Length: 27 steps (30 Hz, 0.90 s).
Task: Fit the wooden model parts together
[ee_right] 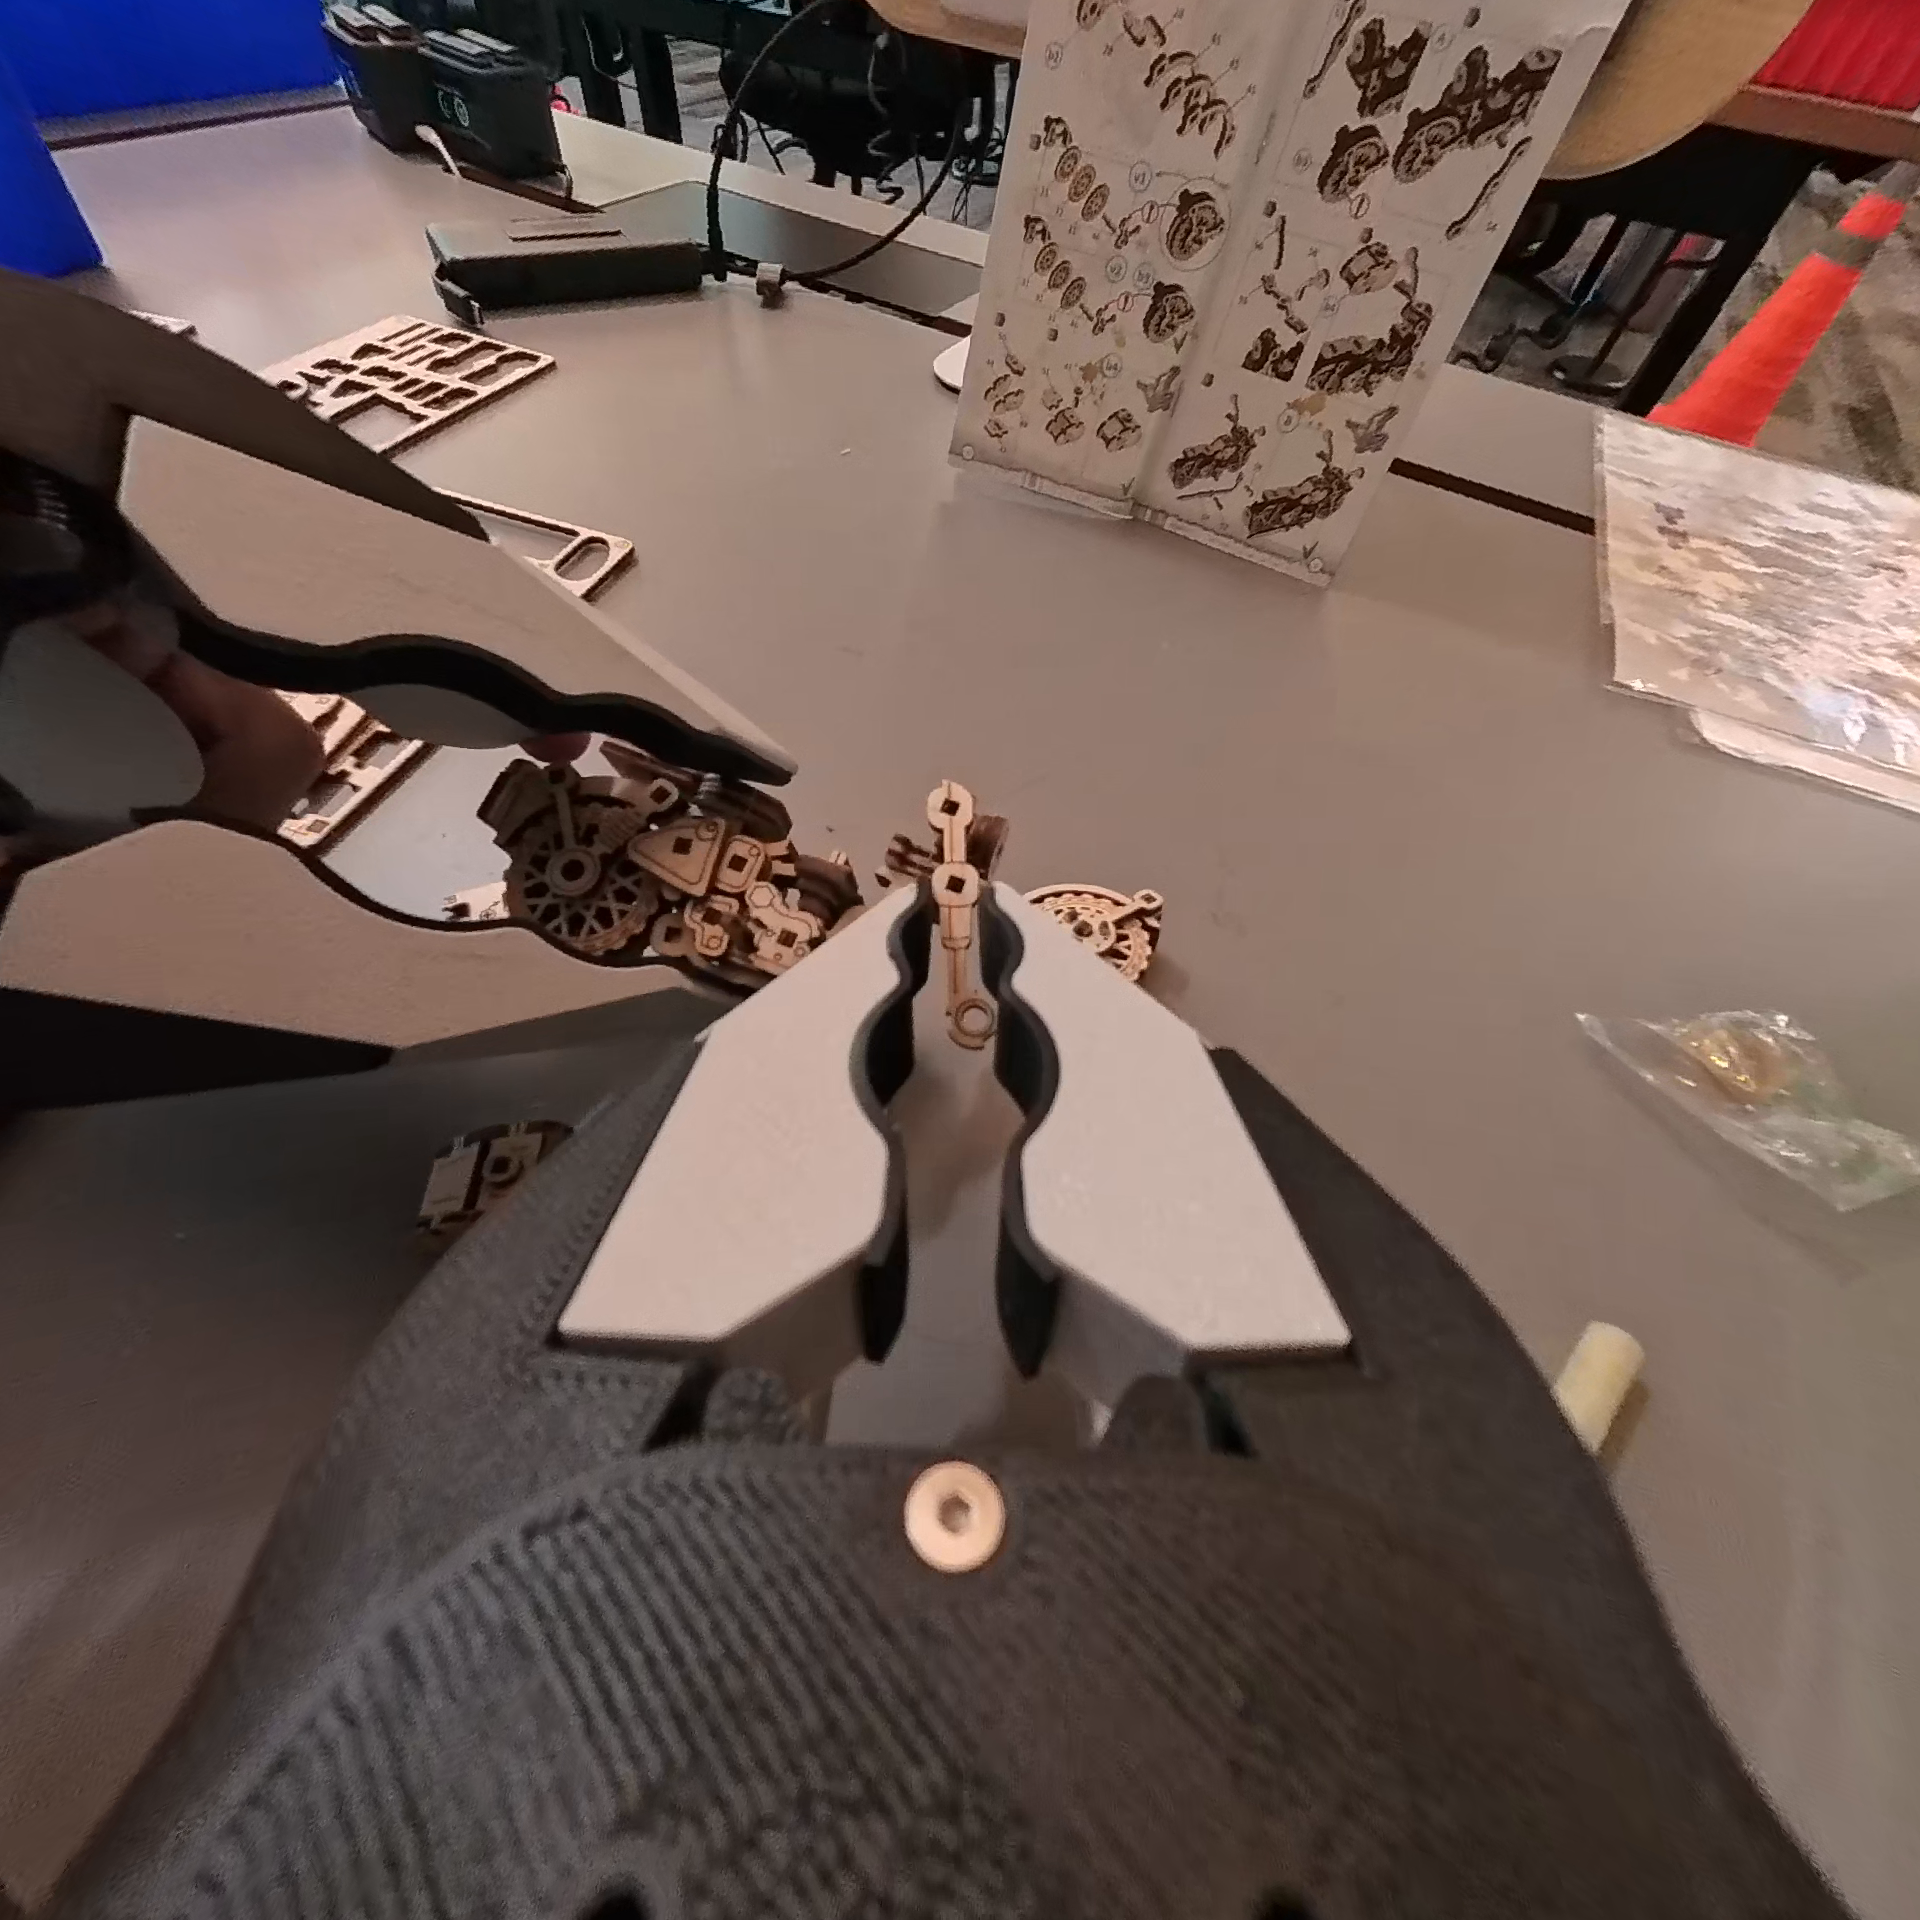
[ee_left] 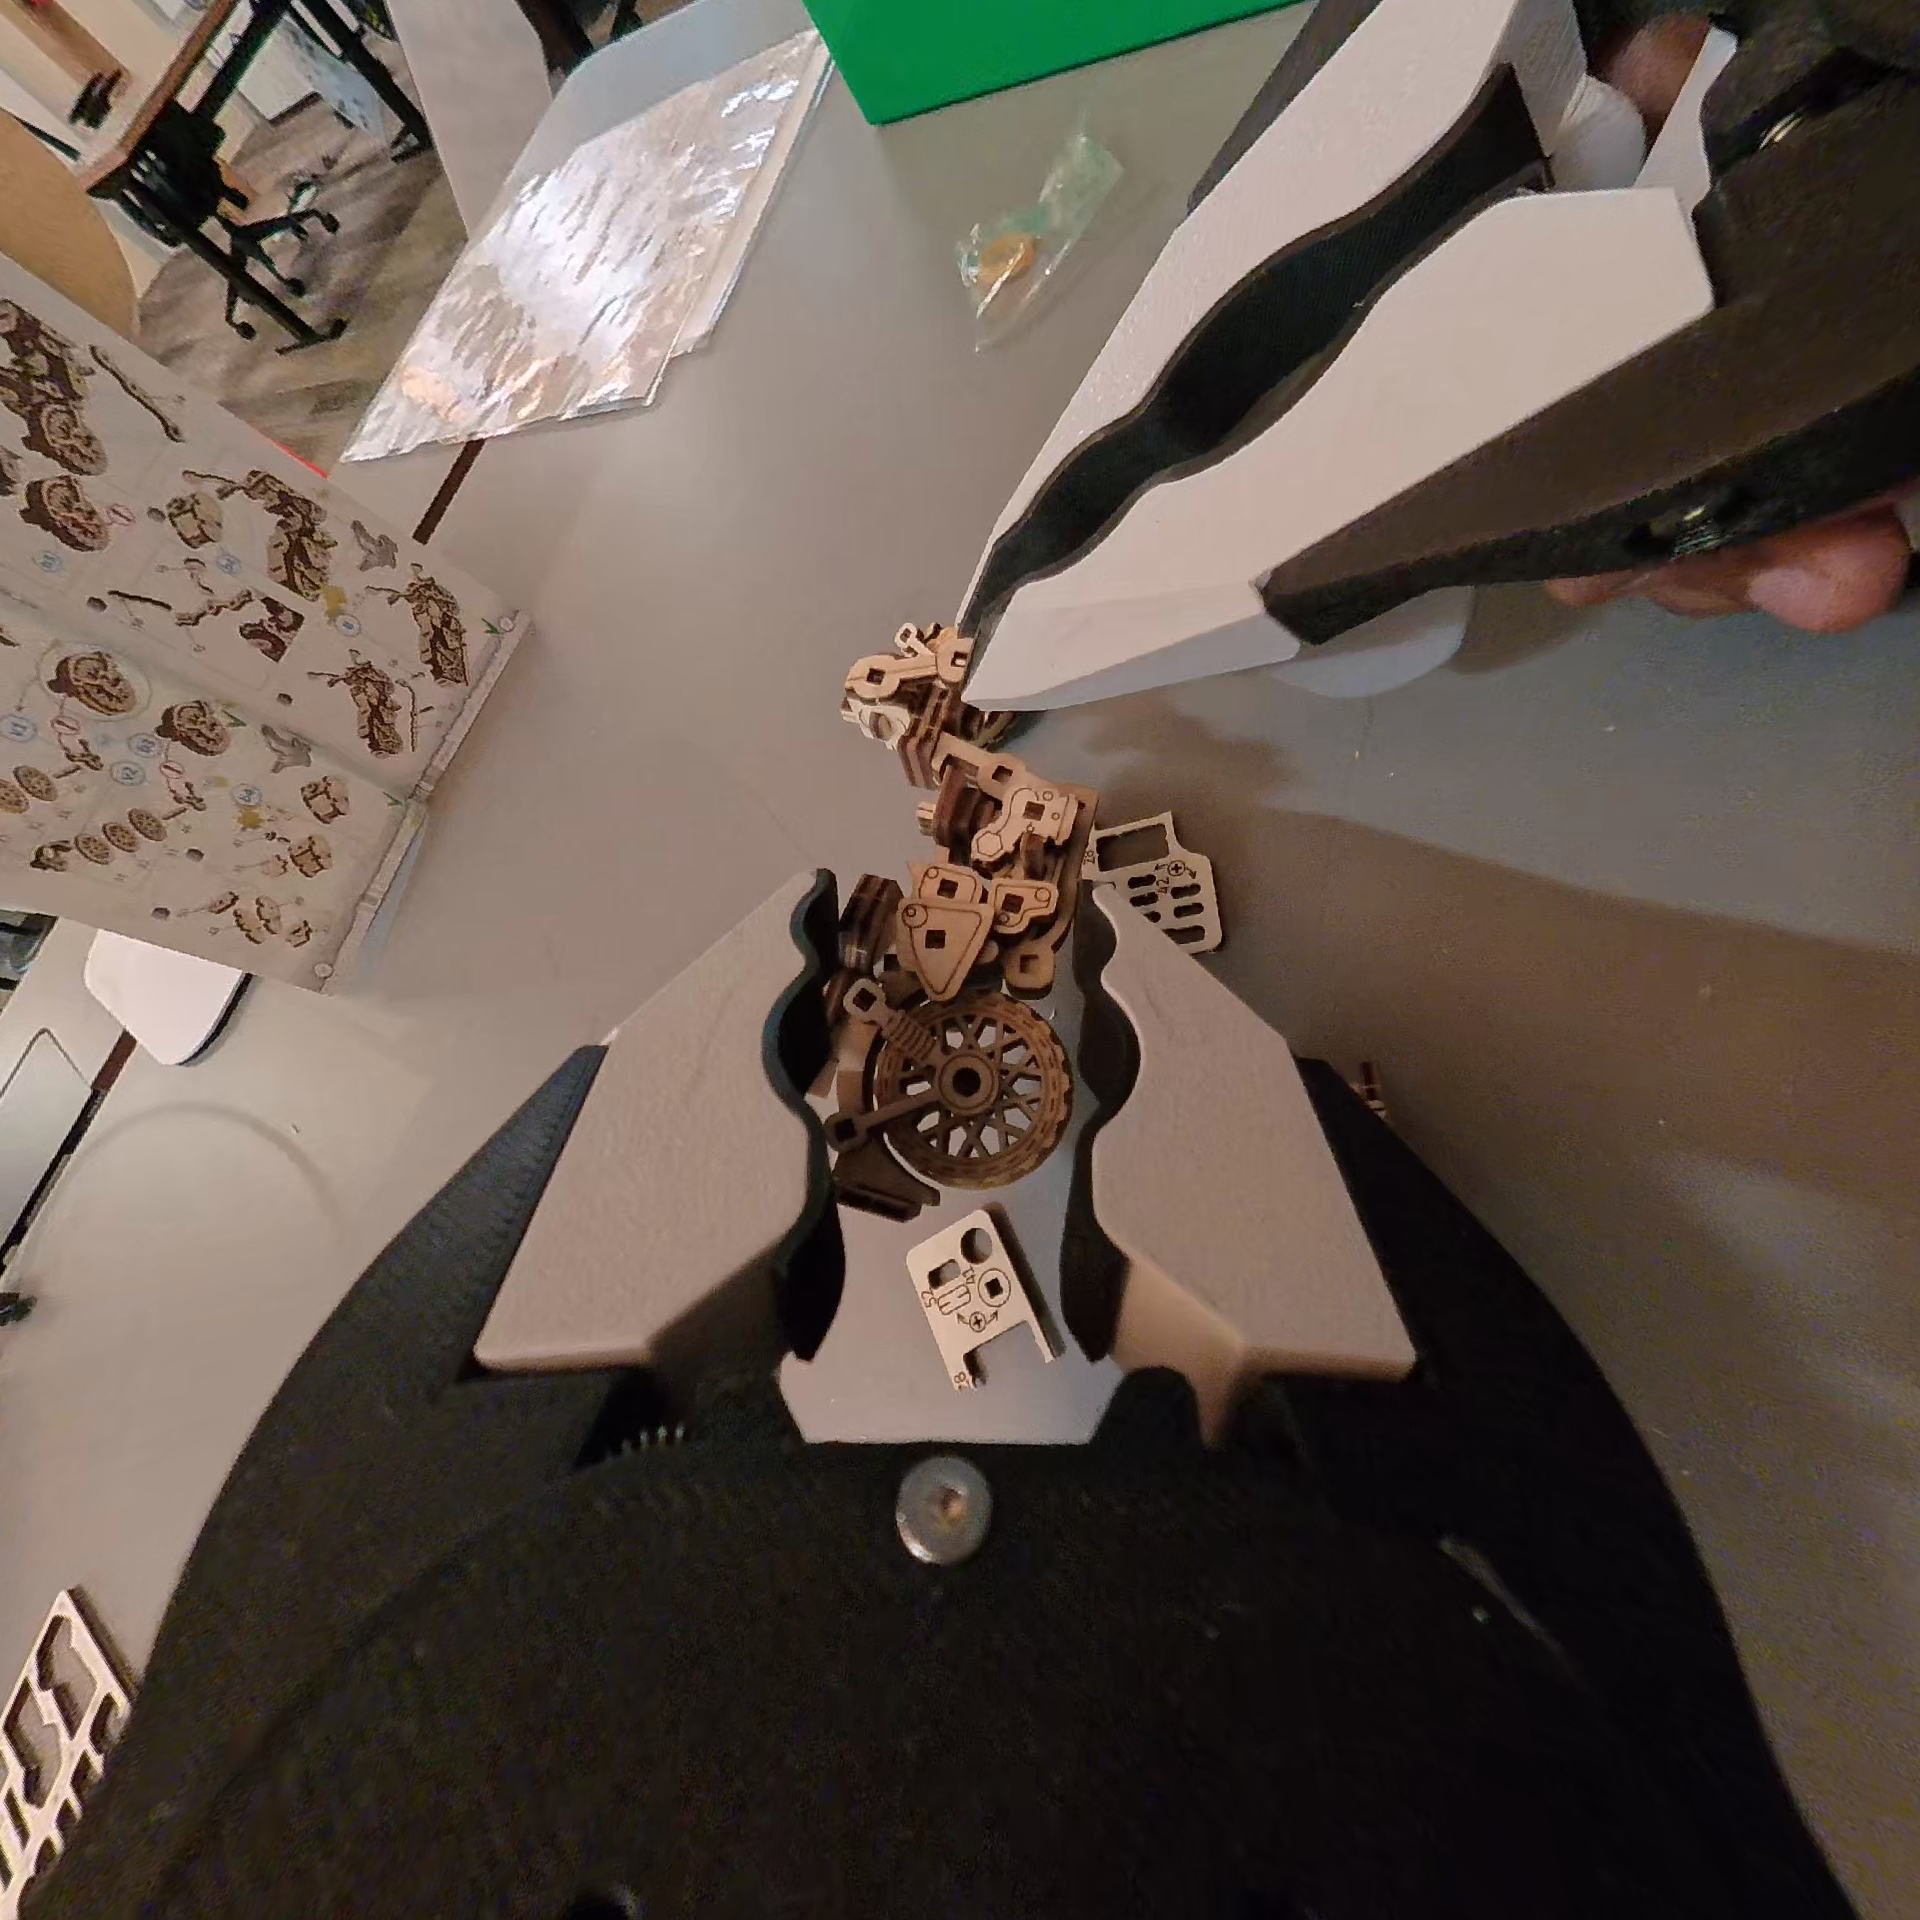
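Note:
My left gripper is shut on the partly built wooden motorcycle model; its spoked rear wheel sits between the fingers. In the right wrist view the left gripper holds the model just above the grey table. My right gripper is shut on a thin wooden arm piece with square holes. In the left wrist view the right gripper comes in from the upper right and holds that arm piece against the model's far end. A second wooden wheel assembly lies on the table just past my right fingers.
An instruction sheet stands at the back. Plastic sleeves, a small bag of brass parts, a green box, punched wooden sheets, offcuts and a cream peg lie around.

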Each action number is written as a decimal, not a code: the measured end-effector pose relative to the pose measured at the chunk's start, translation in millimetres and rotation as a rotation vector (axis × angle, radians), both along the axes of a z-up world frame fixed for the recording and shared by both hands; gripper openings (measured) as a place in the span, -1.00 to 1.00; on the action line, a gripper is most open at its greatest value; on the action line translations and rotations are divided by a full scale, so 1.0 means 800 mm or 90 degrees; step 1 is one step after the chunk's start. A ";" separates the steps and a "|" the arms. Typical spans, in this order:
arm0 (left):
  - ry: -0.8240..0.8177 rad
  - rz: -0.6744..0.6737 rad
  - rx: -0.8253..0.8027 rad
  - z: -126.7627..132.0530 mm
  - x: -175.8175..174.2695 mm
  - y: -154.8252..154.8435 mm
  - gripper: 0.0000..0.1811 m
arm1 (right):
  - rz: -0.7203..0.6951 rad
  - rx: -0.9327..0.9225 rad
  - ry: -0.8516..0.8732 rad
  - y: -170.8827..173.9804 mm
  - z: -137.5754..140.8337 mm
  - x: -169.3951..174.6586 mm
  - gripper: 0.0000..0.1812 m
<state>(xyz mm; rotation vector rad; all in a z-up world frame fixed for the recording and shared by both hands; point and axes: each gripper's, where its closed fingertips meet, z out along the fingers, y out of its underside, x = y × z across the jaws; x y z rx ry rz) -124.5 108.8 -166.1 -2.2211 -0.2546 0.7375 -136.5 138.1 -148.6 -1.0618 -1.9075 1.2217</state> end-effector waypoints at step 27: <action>0.004 -0.002 0.007 0.003 0.002 0.003 -0.52 | -0.010 -0.035 -0.020 0.001 0.000 -0.001 -0.92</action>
